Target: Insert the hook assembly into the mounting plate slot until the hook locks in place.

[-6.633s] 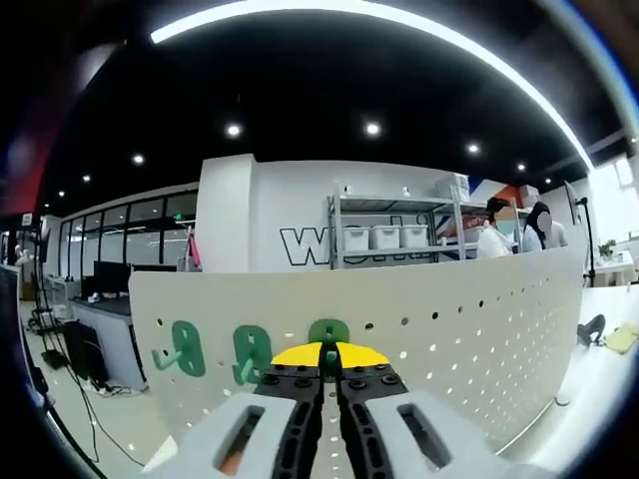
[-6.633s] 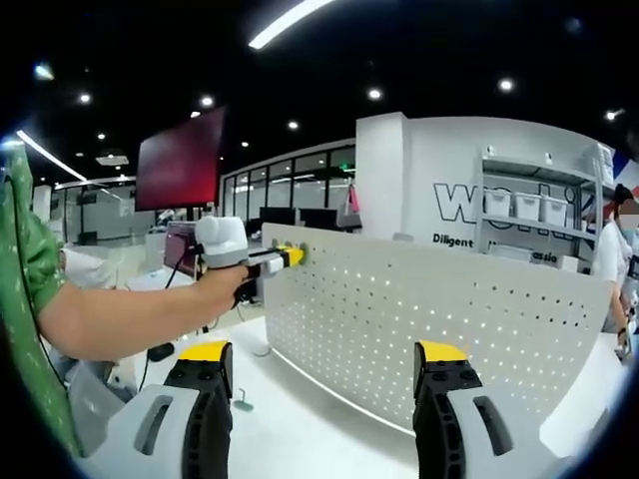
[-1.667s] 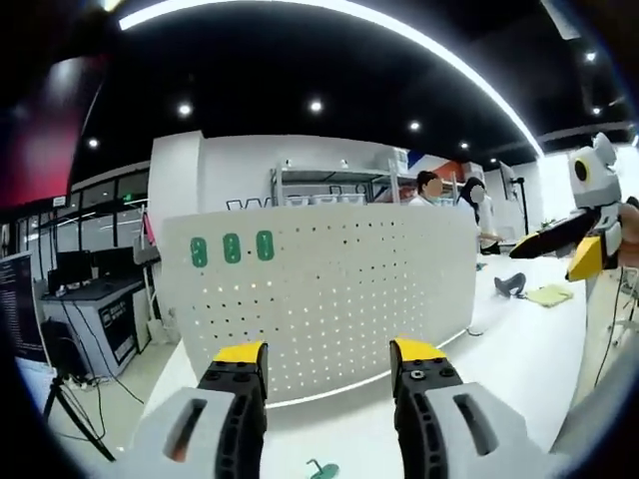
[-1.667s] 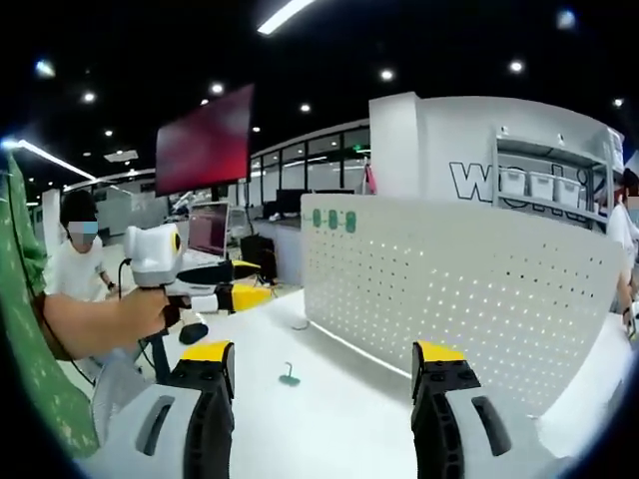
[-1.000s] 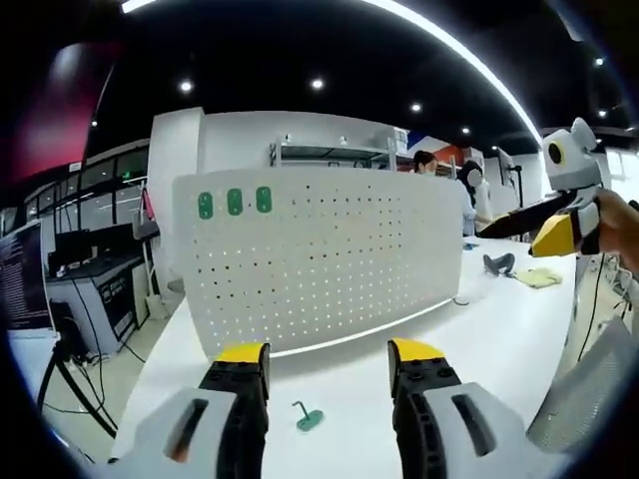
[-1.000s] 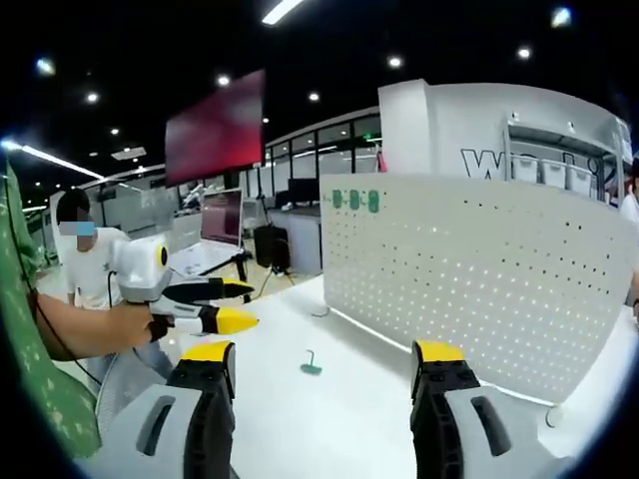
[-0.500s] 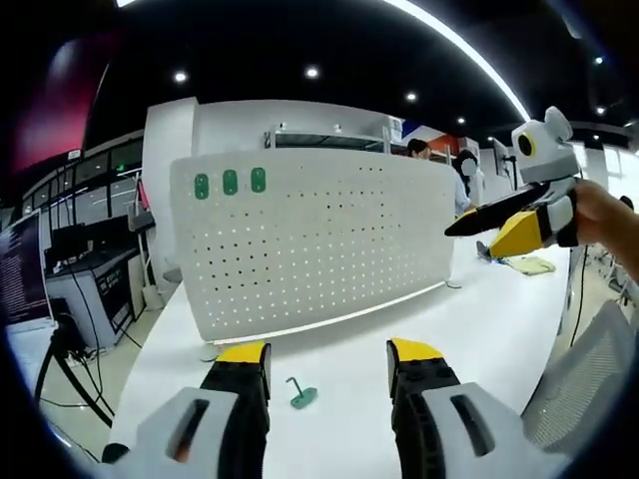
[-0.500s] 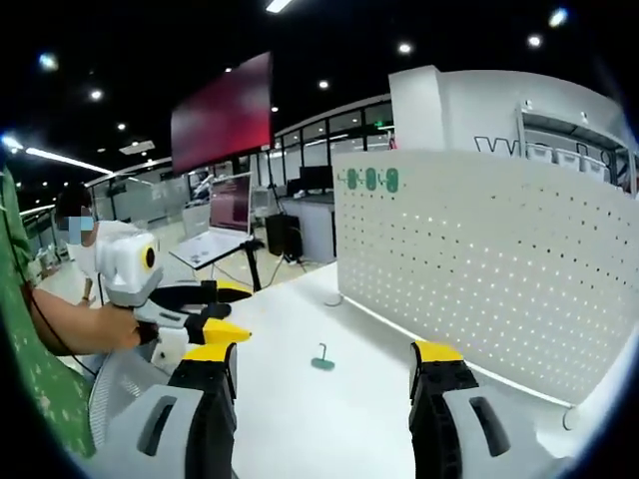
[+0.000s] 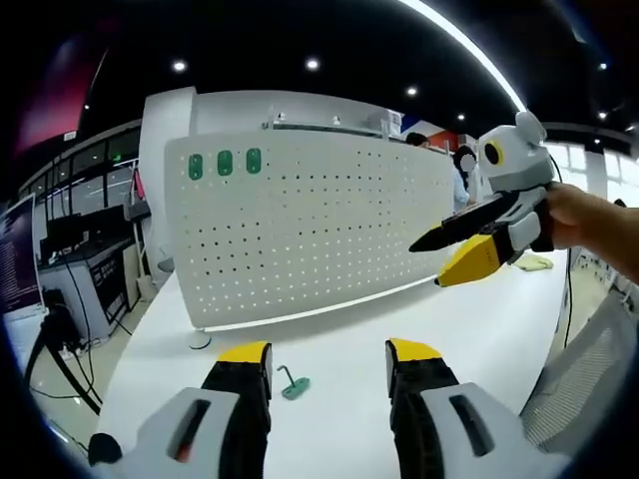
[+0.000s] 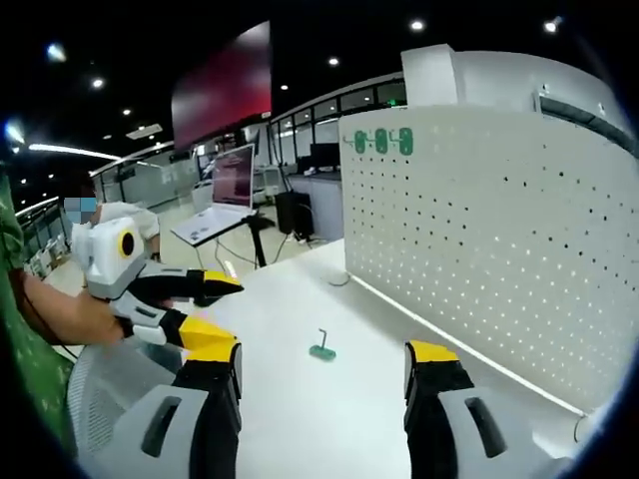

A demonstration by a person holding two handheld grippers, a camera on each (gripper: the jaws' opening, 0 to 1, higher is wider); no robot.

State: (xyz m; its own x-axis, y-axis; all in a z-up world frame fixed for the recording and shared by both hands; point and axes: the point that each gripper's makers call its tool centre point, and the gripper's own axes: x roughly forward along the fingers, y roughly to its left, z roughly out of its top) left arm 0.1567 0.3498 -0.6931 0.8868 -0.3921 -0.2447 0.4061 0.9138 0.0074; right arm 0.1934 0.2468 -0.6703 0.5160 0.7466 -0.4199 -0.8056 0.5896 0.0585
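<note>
Green hook (image 9: 293, 383) lies flat on the white table (image 9: 339, 329), just ahead of the left gripper (image 9: 327, 361) between its fingers, nearer the left one; those jaws stand wide apart and empty. Beyond stands the white pegboard (image 9: 319, 225) with three green hooks (image 9: 224, 163) at its upper left. The right gripper (image 10: 321, 359) is likewise spread wide, holding nothing, the loose hook ahead between its fingers.
</note>
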